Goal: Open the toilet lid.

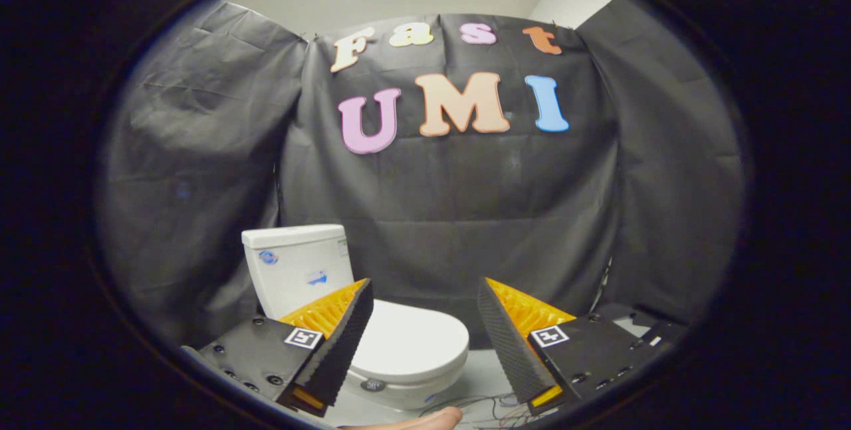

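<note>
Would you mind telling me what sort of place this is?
Probably a mock bathroom in a recording booth: a white toilet with its tank, black cloth walls, and the open gripper ahead of it.

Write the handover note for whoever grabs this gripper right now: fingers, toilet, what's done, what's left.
Gripper: open, fingers spread wide, nothing between them, touching nothing.
Toilet: stands on the floor against the black cloth wall, ahead of the fingers and slightly toward the left one. The tank rises behind the left finger.
Lid: down flat on the seat, closed; its front edge shows in the gap between the fingers.
A fingertip shows just below the gripper; loose wires lie on the floor beside the bowl.
Done: approach only.
Left: reach the lid's front edge, catch it, swing it up toward the tank.
</note>
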The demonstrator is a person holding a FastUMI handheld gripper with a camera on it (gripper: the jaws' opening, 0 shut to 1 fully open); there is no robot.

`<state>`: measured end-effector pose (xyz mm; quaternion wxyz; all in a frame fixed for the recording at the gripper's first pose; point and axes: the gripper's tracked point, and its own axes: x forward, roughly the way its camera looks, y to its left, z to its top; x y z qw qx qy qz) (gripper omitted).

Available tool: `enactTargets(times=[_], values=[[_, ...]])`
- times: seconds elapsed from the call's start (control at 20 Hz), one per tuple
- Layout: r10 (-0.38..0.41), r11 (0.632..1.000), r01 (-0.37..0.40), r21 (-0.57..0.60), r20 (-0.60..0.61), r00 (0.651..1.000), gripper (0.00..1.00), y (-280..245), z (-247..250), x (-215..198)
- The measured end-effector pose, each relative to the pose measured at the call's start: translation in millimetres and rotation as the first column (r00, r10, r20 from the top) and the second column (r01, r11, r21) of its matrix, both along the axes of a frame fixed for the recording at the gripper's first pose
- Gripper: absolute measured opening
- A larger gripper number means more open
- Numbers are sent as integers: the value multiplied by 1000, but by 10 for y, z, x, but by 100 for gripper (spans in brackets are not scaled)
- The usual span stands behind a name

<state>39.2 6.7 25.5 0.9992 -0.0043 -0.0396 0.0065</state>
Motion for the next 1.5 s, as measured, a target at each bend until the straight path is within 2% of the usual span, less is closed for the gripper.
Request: enactTargets(times=[0.15,0.3,0.5,0.8,1.0,1.25,1.5], values=[[16,998,-16,-55,-8,1000,98,111,-47,223],[60,998,-60,-28,-11,998,98,302,-110,420],[68,997,-69,-19,-67,995,98,505,-451,624],[78,993,-61,98,-183,980,98,769,-1076,704],[64,987,-32,156,-204,977,99,875,-1317,658],[60,966,6,258,-246,967,99,1086,-1722,609],[96,933,4,361,-258,961,99,1488,-2020,551]])
